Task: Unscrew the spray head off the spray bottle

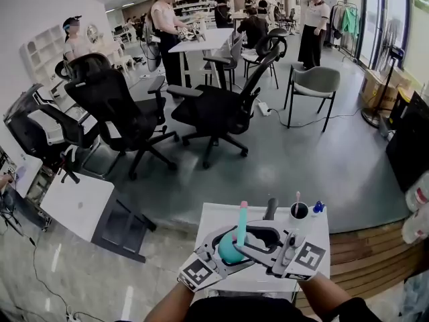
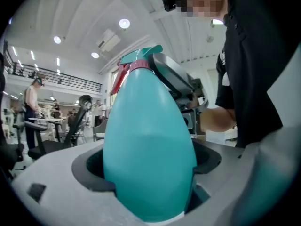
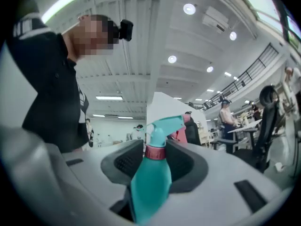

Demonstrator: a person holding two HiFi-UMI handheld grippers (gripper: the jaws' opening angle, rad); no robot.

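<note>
A teal spray bottle [image 1: 230,251] is held in the air between my two grippers, over the white table [image 1: 322,239]. My left gripper [image 1: 226,252] is shut on the bottle's wide body [image 2: 150,149], which fills the gap between its jaws. The spray head [image 2: 141,62] with its red trigger stands beyond, and the right gripper's jaw [image 2: 176,76] is against it. My right gripper [image 3: 155,161] is shut on the pink collar [image 3: 155,151] under the teal spray head [image 3: 165,125], one dark pad on each side. The bottle's base is hidden.
On the white table stand a cup [image 1: 299,210] holding a pen and a small blue thing [image 1: 318,206]. Black office chairs [image 1: 214,109] crowd the floor ahead. A grey chair [image 1: 315,82] and other tables with people [image 1: 166,19] are farther back.
</note>
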